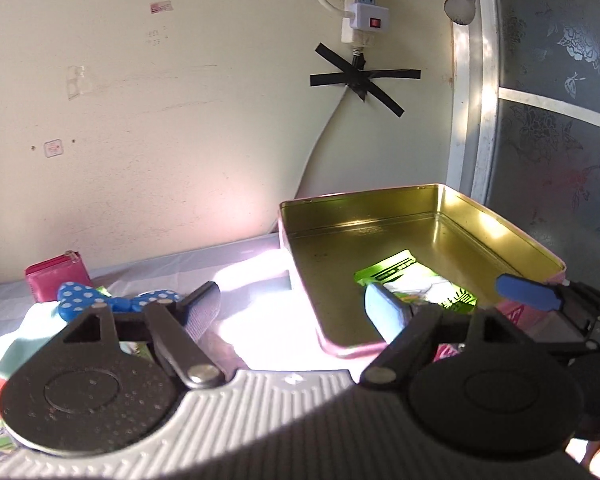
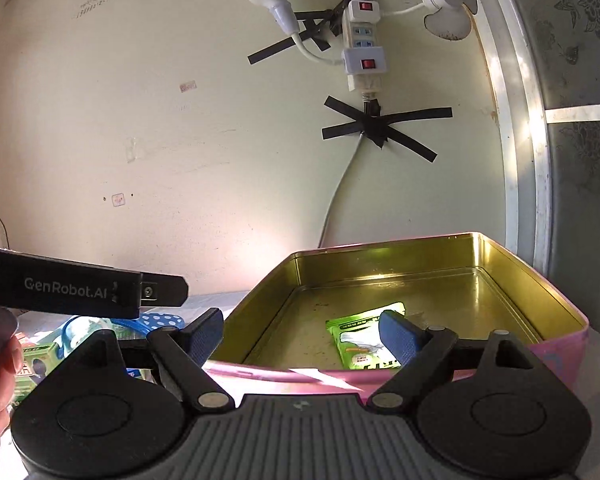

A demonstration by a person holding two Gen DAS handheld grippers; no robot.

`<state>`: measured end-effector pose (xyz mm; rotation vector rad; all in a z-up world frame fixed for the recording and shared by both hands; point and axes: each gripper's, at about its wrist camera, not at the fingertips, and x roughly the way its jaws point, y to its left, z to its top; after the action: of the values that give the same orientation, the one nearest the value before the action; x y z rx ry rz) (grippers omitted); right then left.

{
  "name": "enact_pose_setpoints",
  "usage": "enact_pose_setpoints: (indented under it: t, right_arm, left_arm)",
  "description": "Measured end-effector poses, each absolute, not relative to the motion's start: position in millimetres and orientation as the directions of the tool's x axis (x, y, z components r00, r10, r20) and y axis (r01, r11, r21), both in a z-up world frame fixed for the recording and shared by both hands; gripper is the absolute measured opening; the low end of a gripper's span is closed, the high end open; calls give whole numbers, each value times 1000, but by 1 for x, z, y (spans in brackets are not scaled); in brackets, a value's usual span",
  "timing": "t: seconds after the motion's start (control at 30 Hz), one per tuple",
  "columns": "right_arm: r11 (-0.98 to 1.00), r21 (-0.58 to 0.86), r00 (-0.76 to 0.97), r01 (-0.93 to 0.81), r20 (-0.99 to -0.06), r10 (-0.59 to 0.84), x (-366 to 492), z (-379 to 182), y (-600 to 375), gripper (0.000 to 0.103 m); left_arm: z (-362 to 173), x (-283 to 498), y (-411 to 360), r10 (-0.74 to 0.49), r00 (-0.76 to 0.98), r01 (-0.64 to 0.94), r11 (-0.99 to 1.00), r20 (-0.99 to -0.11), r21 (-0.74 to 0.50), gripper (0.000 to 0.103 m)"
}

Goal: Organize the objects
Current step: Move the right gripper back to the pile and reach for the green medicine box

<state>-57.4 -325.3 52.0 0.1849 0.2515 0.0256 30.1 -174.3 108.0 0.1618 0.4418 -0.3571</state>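
A pink tin box with a gold inside [image 1: 300,240] [image 2: 500,256] stands open on the table against the wall. A green and white packet [image 1: 404,272] [image 2: 360,340] lies flat on its floor. My left gripper [image 1: 292,304] is open and empty, its right finger over the box's near left corner. My right gripper [image 2: 300,332] is open and empty, held over the box's near rim. A blue polka-dot bow [image 1: 84,296] [image 2: 156,320] and a red wallet [image 1: 56,280] lie to the left.
Small green packets and boxes [image 2: 40,356] lie at the left with other clutter. The right gripper's blue finger [image 1: 524,290] shows in the left wrist view. A taped power strip [image 2: 364,48] hangs on the wall. A dark patterned panel [image 1: 560,120] stands on the right.
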Motion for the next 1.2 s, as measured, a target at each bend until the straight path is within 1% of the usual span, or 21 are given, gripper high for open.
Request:
enact_pose_setpoints:
  t: [0.1, 0.23, 0.4, 0.5, 0.67, 0.77, 0.87, 0.93, 1.1, 1.2]
  right_arm:
    - [978, 208, 967, 9, -251, 44, -74, 50, -315, 80]
    - [969, 249, 960, 5, -274, 65, -91, 44, -304, 80]
    - [975, 224, 942, -9, -326, 84, -92, 39, -287, 80]
    - [972, 234, 932, -34, -343, 115, -93, 38, -279, 80]
    - [973, 217, 918, -76, -367, 153, -90, 36, -258, 80]
    - [974, 201, 907, -107, -383, 179, -86, 35, -243, 80]
    - [972, 191, 893, -140, -399, 207, -80, 34, -229, 80]
    - [970, 181, 885, -162, -409, 224, -75, 33, -217, 80]
    - [960, 159, 857, -232, -433, 279, -64, 32, -185, 80]
    - [948, 136, 839, -289, -441, 319, -53, 30, -164, 80]
  left_arm:
    - [100, 17, -155, -263, 850, 337, 937, -457, 89, 83]
    - [88, 3, -131, -229, 844, 299, 951, -484, 72, 83]
    - [72, -10, -100, -174, 847, 248, 965, -502, 84, 83]
    - [67, -14, -86, -147, 851, 223, 970, -505, 93, 83]
    - [58, -20, -61, -95, 862, 179, 976, -498, 122, 84]
    - [55, -22, -47, -77, 865, 156, 980, -496, 120, 84]
    - [51, -27, -29, -70, 869, 141, 984, -489, 109, 84]
    - [49, -29, -10, -43, 875, 106, 989, -483, 105, 84]
    - [48, -27, 43, 26, 875, -9, 999, -483, 36, 84]
    - [49, -20, 67, 30, 873, -47, 999, -487, -23, 84]
